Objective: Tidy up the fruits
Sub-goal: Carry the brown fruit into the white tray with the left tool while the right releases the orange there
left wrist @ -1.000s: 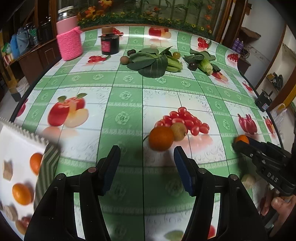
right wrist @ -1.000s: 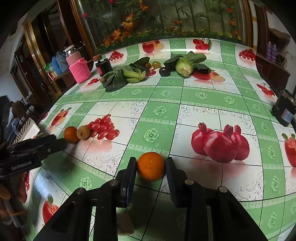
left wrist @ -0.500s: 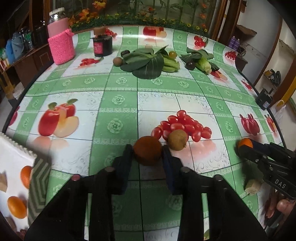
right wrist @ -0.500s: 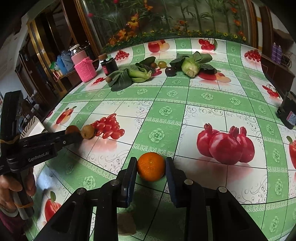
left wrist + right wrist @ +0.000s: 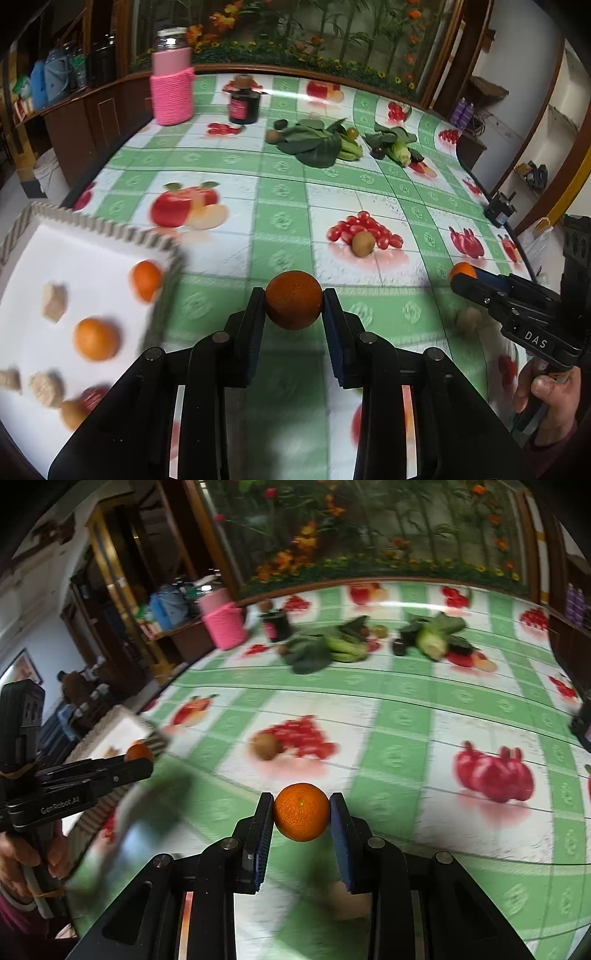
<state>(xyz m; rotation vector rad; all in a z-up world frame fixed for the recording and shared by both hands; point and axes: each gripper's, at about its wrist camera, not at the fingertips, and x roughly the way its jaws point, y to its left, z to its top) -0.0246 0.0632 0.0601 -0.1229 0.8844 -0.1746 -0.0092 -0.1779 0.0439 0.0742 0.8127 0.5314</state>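
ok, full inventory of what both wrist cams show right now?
orange: 1, dull orange, clamped in left tool
orange: 1, bright orange, clamped in right tool
kiwi: 1, brown, on printed cherries mid-table
tray: 1, white with striped rim, table's left edge, holding oranges and pale chunks
leafy greens: 2 bunches, green, far side of table, small fruits beside them
pink-sleeved jar: 1, far left
dark jar: 1, black with red label, right of the pink one
tablecloth: 1, green-white checks, fruit prints
left tool: 1, black, shut on orange
right tool: 1, black, shut on orange
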